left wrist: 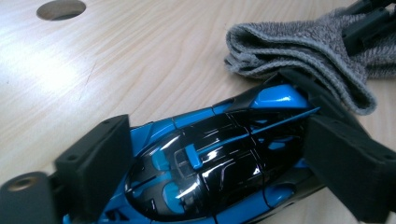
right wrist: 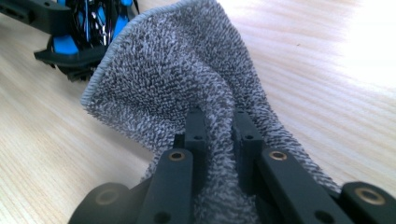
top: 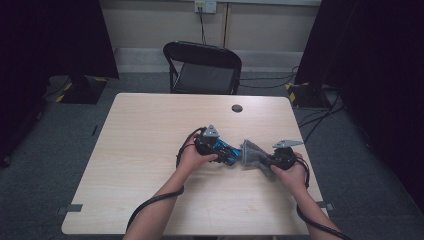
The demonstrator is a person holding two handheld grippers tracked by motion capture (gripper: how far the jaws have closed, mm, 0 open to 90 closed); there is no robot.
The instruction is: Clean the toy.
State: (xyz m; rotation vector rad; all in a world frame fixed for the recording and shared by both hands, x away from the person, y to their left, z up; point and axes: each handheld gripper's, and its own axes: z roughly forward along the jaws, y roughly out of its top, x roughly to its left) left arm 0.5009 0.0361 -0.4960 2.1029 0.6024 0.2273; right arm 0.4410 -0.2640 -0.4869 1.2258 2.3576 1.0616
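Wipe step: left gripper (left wrist: 205, 154) wide around car (left wrist: 210, 163), steady it; right gripper (right wrist: 219, 135) pinches cloth (right wrist: 187, 79), rub lightly.

You find no text, label, brand, number or sign that can be read in any of these views. The blue and black toy car (left wrist: 210, 172) carries only glossy paint and highlights, with no lettering you can make out. The grey cloth (right wrist: 187, 79) is plain terry with no tag showing. The table (top: 150, 130) is bare wood grain. The yellow and black striped patches (top: 295, 92) on the floor stands are hazard stripes without words, and the wall socket (top: 205, 6) is too small for you to read.
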